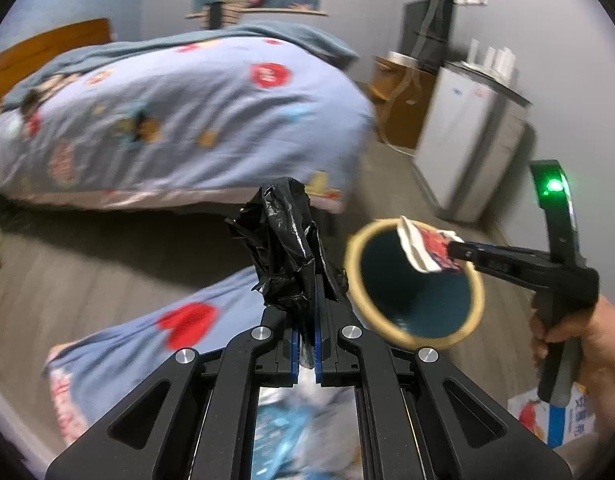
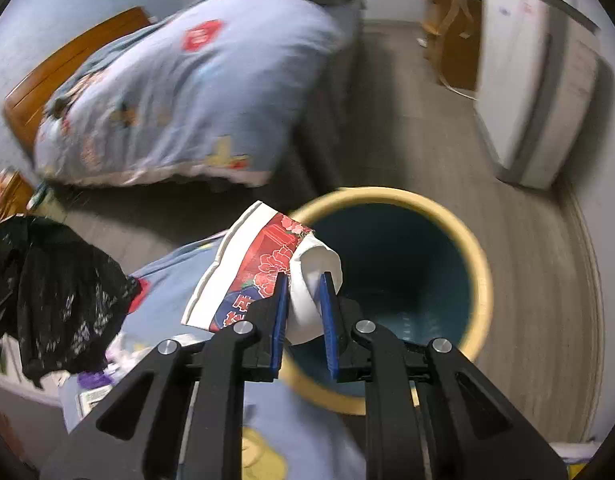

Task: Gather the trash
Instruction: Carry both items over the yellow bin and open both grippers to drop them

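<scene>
Left gripper [image 1: 307, 296] pinches crumpled black plastic bag [image 1: 285, 240] just left of waste bin [image 1: 387, 330]. Right gripper [image 2: 303, 300] clamps red-and-white paper wrapper [image 2: 263, 264] above bin's open mouth. Blue quilted bed [image 1: 179, 120] behind bin.

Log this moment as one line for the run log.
left tongs: shut on black bag | right tongs: shut on crushed paper cup | above bin
</scene>
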Action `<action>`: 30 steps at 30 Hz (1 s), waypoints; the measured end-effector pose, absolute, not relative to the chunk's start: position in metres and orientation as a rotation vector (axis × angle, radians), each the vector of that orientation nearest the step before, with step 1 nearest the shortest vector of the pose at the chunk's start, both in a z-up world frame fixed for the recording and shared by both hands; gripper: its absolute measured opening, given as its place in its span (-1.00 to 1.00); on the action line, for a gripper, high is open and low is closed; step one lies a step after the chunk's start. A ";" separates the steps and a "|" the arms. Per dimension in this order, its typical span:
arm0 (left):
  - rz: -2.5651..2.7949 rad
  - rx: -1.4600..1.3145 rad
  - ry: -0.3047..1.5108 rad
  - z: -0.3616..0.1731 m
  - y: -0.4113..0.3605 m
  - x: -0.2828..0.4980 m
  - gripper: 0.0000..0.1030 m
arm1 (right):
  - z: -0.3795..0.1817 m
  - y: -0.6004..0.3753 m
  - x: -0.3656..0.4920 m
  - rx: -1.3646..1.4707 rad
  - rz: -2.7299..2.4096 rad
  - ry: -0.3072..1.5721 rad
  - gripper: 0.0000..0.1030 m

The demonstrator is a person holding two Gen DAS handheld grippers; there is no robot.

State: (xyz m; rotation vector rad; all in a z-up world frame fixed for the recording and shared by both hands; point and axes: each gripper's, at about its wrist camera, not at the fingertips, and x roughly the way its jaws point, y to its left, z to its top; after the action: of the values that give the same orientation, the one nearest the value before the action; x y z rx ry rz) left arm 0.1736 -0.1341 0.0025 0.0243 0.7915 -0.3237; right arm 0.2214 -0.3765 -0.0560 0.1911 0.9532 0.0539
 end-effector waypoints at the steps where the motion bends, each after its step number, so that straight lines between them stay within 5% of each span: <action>1: -0.344 0.030 0.802 -0.002 -0.146 0.178 -0.89 | -0.061 -0.385 0.221 0.197 0.038 0.957 -0.69; 15: -0.449 0.172 0.896 -0.065 -0.255 0.227 -0.86 | -0.107 -0.443 0.218 0.240 -0.068 1.063 -0.67; 17: -0.457 0.178 0.893 -0.067 -0.262 0.229 -0.65 | -0.107 -0.440 0.218 0.216 -0.066 1.064 -0.62; 20: -0.458 0.176 0.870 -0.063 -0.264 0.226 -0.34 | -0.103 -0.443 0.215 0.205 -0.063 1.050 -0.28; 23: -0.447 0.165 0.861 -0.058 -0.258 0.223 -0.23 | -0.099 -0.444 0.214 0.213 -0.063 1.041 -0.26; 30: -0.378 0.110 0.827 -0.027 -0.220 0.198 0.15 | -0.079 -0.430 0.205 0.159 -0.024 0.991 0.23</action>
State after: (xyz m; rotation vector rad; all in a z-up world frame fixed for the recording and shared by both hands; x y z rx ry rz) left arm 0.1977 -0.2198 -0.0267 0.1104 0.8269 -0.3778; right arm 0.2053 -0.4302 -0.0791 0.1594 0.9907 -0.0244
